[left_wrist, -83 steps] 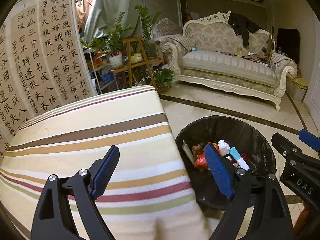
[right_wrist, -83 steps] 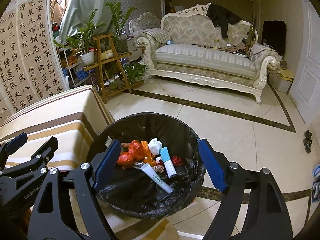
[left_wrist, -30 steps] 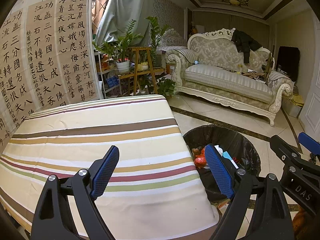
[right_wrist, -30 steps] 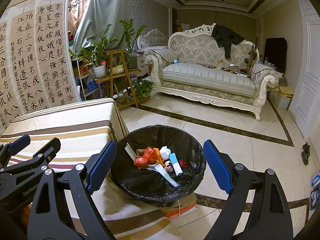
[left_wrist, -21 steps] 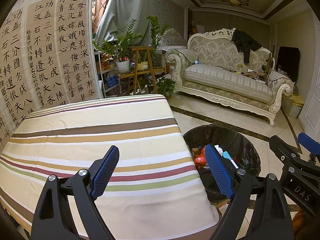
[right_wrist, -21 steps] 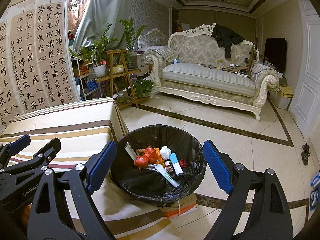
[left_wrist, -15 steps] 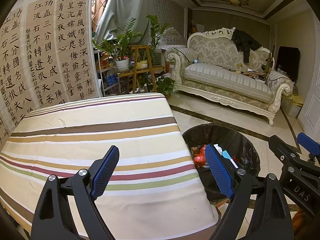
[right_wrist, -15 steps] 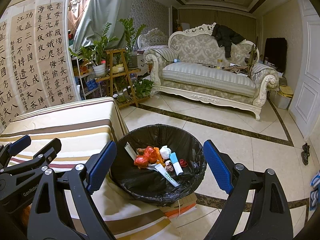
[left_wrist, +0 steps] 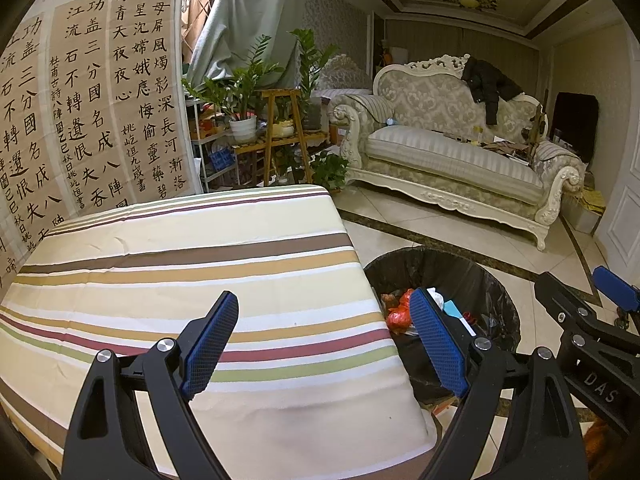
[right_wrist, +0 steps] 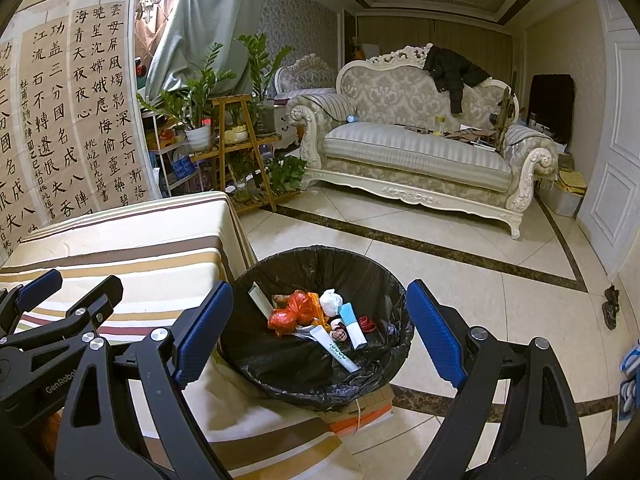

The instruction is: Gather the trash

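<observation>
Black bin, left tool hiding trash

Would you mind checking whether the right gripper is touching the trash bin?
Apart. The right wrist view shows the right gripper open and empty, hovering above the trash bin without contact.

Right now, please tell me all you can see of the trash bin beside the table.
The trash bin is round, open-topped and lined with a black plastic bag folded over its rim. It stands on the tiled floor against the striped tablecloth, apparently on flat cardboard. Inside lie an orange-red bag, a white wad and white tubes.
</observation>
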`<state>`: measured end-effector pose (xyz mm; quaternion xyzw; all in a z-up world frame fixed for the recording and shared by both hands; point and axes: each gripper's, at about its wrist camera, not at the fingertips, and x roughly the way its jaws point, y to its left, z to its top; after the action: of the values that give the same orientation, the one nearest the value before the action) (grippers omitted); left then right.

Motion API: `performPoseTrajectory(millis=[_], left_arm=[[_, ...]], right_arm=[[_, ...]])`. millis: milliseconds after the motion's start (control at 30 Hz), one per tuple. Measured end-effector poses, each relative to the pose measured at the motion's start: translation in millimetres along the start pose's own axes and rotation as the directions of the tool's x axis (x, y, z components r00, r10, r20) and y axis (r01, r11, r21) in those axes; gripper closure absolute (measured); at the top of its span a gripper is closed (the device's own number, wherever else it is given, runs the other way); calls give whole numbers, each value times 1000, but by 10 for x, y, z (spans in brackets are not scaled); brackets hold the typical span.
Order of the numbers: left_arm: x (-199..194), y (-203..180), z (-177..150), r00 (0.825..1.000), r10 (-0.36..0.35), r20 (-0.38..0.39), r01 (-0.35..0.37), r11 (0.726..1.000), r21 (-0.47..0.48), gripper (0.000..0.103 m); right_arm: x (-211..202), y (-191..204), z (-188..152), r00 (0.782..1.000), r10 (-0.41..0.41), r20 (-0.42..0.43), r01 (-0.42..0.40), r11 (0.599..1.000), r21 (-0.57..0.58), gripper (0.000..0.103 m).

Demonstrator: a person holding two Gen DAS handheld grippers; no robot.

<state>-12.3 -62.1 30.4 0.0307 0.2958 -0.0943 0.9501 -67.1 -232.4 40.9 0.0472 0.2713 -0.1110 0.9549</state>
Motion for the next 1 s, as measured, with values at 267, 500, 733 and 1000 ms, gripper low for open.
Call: performPoseTrajectory(millis=[267,500,733,1000], left_arm=[[-33,-56,-3,1000,-16,18,16,1000,0,18],[-20,-75,-17,999,-38,5,38,999,-9,18],[-19,-38,36,999,-36,28,36,999,-13,18],[88,163,68,1000,0,5,0,1000,-25,18]], right_arm=[[0,3,7,1000,1,-1,-1,1000,-1,17],[-1,8,13,1000,1,0,-1,1000,0,17],[5,10,4,1000,1,-1,-1,1000,0,17],[55,50,-16,1000,5,-7,-5,1000,-12,13]])
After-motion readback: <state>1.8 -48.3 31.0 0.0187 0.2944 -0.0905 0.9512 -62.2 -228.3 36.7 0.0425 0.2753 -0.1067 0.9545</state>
